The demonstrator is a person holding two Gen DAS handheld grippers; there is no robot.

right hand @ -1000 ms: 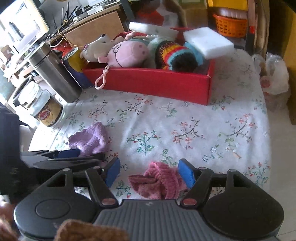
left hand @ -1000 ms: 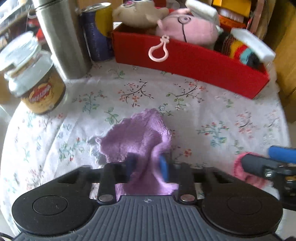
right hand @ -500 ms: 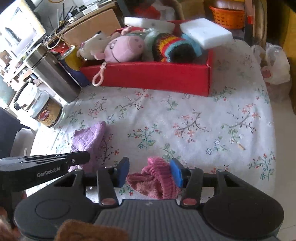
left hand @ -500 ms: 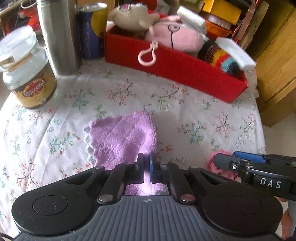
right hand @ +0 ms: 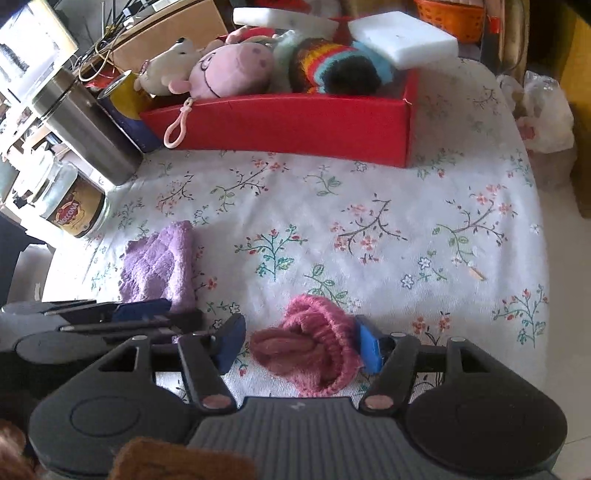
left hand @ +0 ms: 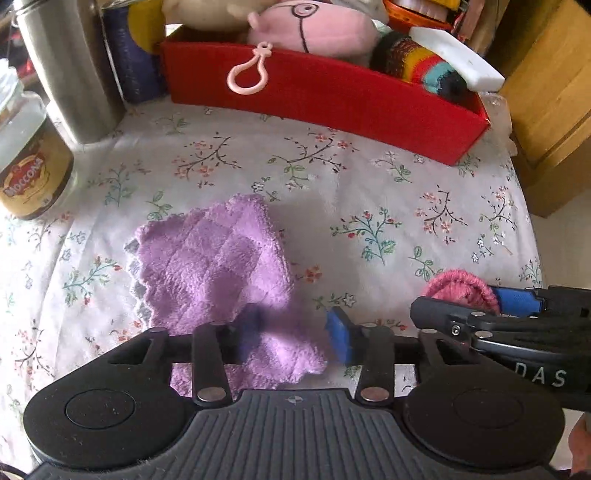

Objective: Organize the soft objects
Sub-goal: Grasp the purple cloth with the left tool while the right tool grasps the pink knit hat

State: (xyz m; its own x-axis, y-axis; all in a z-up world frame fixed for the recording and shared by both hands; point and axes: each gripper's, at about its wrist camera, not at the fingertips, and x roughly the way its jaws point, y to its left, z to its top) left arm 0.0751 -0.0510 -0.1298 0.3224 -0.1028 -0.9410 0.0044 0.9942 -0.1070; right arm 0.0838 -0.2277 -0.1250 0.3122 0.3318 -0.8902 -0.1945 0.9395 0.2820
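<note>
A purple fluffy cloth (left hand: 218,266) lies flat on the floral tablecloth; its near edge lies between the fingers of my left gripper (left hand: 295,328), which is open. It also shows in the right wrist view (right hand: 159,266). A pink knitted hat (right hand: 314,343) lies between the open fingers of my right gripper (right hand: 299,343), touching the right pad (right hand: 367,343). The hat's rim shows in the left wrist view (left hand: 461,288). A red box (left hand: 332,92) at the back holds a pink pig plush (left hand: 314,26), a striped knit item (left hand: 424,70) and white foam blocks (right hand: 402,40).
A steel flask (left hand: 70,66), a blue-and-yellow can (left hand: 136,48) and a Moccona coffee jar (left hand: 29,166) stand at the back left. A wooden cabinet (left hand: 546,92) is to the right of the table. A plastic bag (right hand: 543,110) lies past the right edge.
My left gripper has opened from being shut on the purple cloth, which now lies flat. My right gripper narrowed around the pink hat, then opened wider again.
</note>
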